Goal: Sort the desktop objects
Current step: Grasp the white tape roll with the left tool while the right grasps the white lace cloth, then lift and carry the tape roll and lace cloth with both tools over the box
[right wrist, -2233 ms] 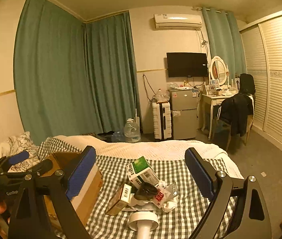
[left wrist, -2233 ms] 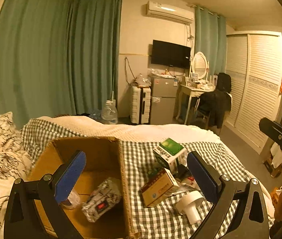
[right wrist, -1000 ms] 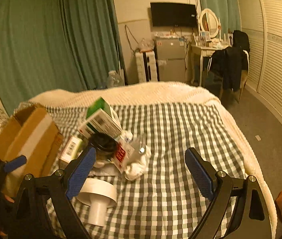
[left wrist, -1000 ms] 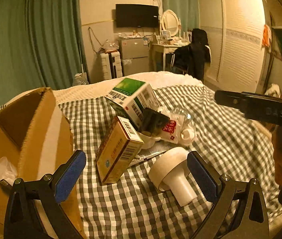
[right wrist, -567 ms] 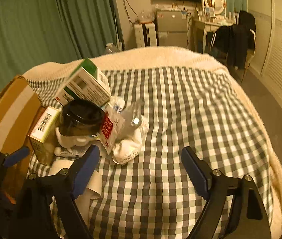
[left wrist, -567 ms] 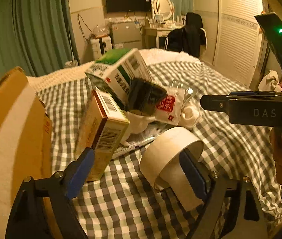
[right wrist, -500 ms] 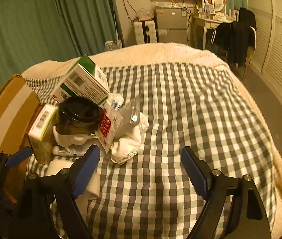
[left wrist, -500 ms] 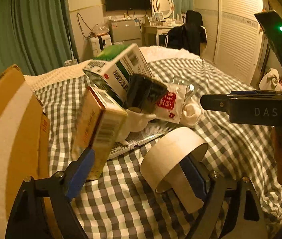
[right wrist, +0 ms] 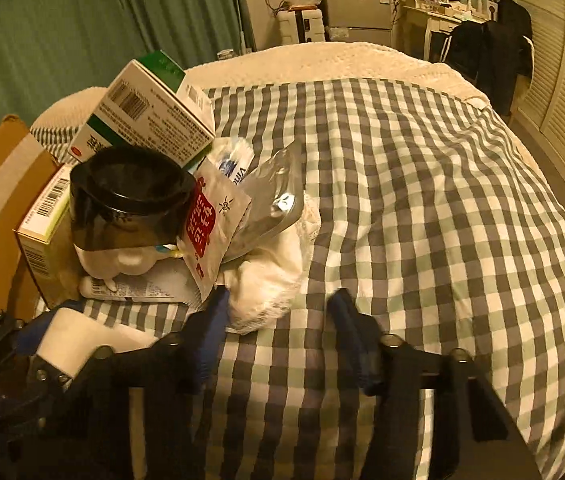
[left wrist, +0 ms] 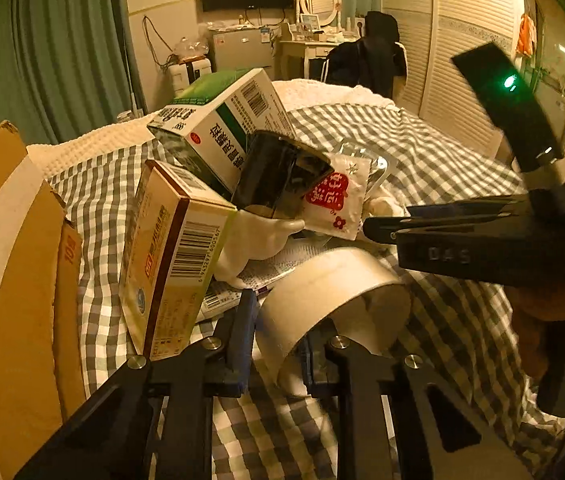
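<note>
My left gripper (left wrist: 278,336) is shut on the white funnel-shaped holder (left wrist: 330,292), gripping its stem low on the checked bedspread; the holder also shows in the right wrist view (right wrist: 70,340). Behind it lies a pile: a yellow medicine box (left wrist: 166,256), a green-and-white box (left wrist: 218,128), a dark cup on a white figure (left wrist: 278,188) and a red-printed sachet (left wrist: 334,200). My right gripper (right wrist: 278,316) is partly closed around the edge of a crumpled white cloth (right wrist: 266,280); its fingers (right wrist: 212,328) are blurred.
An open cardboard box (left wrist: 10,264) stands at the left of the pile. A toothpaste tube (right wrist: 138,290) and a clear plastic bag (right wrist: 274,192) lie in the pile. The checked bedspread (right wrist: 442,200) stretches to the right. A desk, chair and wardrobe stand beyond the bed.
Both grippers have dropped toward the pile. My left jaws have closed on the white holder's stem. My right jaws have narrowed near the white cloth.
</note>
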